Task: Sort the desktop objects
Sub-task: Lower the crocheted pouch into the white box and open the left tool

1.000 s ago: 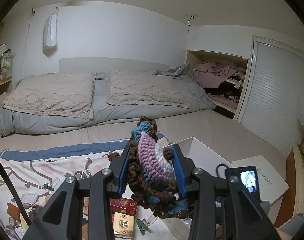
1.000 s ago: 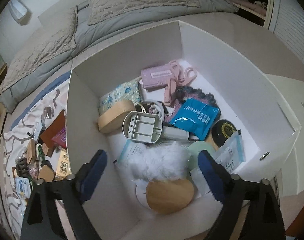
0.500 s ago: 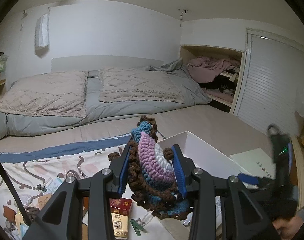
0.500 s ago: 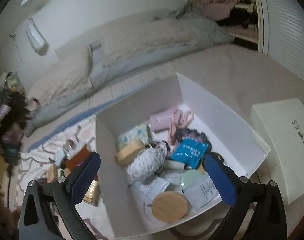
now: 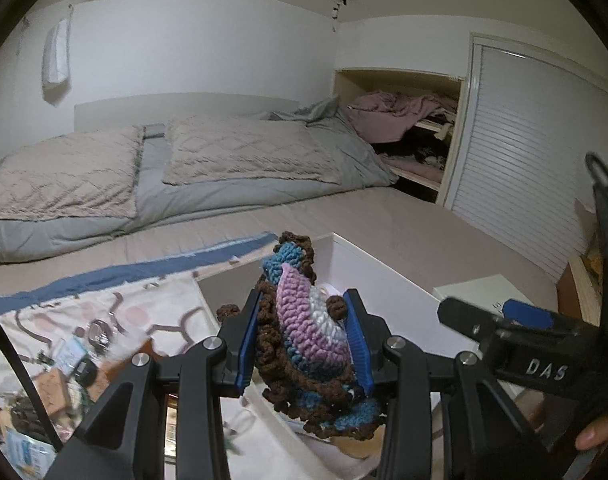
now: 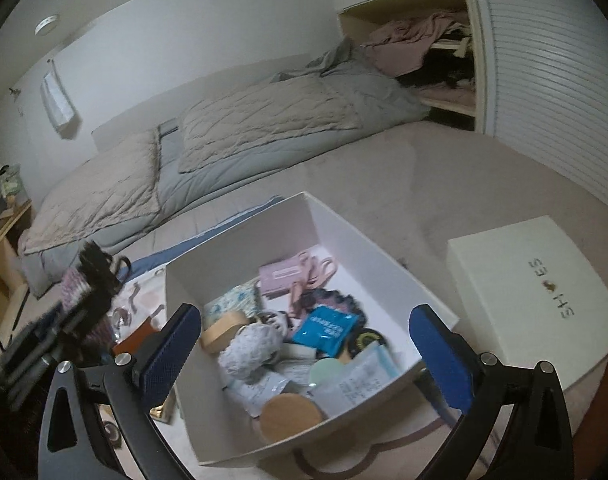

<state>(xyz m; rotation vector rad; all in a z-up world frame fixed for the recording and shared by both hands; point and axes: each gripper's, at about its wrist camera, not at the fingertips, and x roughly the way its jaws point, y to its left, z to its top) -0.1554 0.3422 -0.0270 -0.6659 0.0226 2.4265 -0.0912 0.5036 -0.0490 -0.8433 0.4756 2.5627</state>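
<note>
Risk, left side first: the crocheted piece point(image 5: 304, 332) is soft and floppy, with much of it hanging loose below the blue pads. It could catch on the near wall of the white box point(image 6: 300, 216) as it is carried over, or drape across the rim on release instead of dropping inside. The loose items on the patterned cloth point(image 5: 160, 308) lie just beside the box, so a low pass could scatter them.

Right side: the right gripper point(image 6: 304, 356) hovers above the box mouth, in the path the left hand would likely take. A collision between the two tools is possible unless it clears away.

Left gripper point(image 5: 304, 340): jaws narrow, both pads pressed into the crocheted piece, which is held upright above the near edge of the box.

Right gripper: jaws spread fully wide, nothing between them, touching nothing. The box below already holds a blue packet point(image 6: 330, 330), wooden lids and other small goods.
</note>
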